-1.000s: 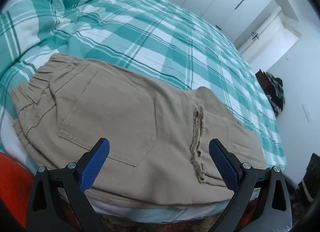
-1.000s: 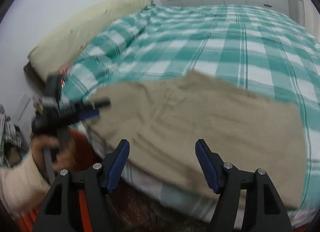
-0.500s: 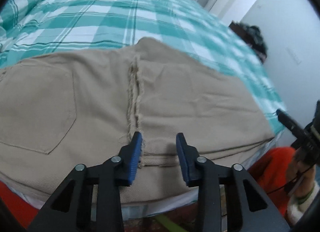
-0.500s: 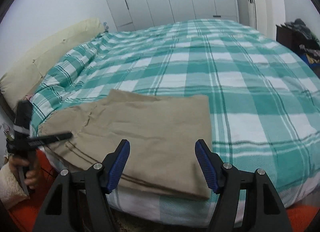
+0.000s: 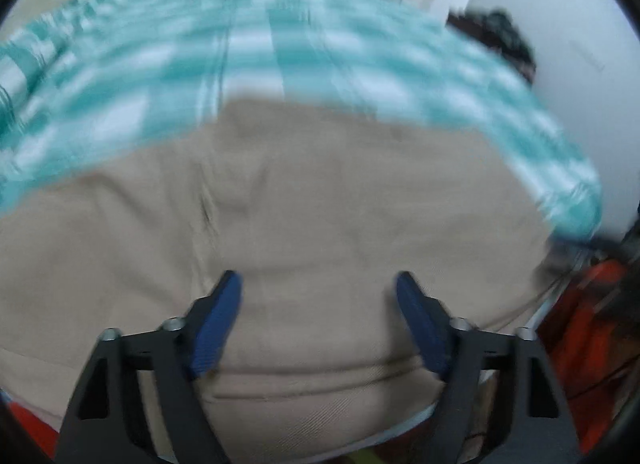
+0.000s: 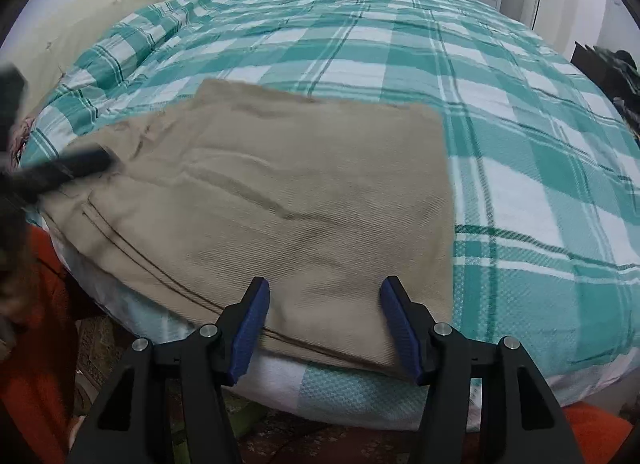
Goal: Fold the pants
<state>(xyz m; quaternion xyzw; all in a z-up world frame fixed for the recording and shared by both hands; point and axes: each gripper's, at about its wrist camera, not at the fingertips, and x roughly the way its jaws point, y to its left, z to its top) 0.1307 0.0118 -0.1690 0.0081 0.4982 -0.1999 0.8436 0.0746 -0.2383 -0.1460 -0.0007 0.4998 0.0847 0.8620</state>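
Soft, even daylight is filling both views, casting only faint shadows in the creases of the pants [image 6: 304, 200]. The left wrist view is smearing heavily: the plaid bedspread [image 5: 280, 64] is streaking sideways, while the left tongs [image 5: 318, 292] are staying fairly sharp. The right wrist view is showing crisp weave, and fisheye bending is curving the bed's edges beneath dark corners.
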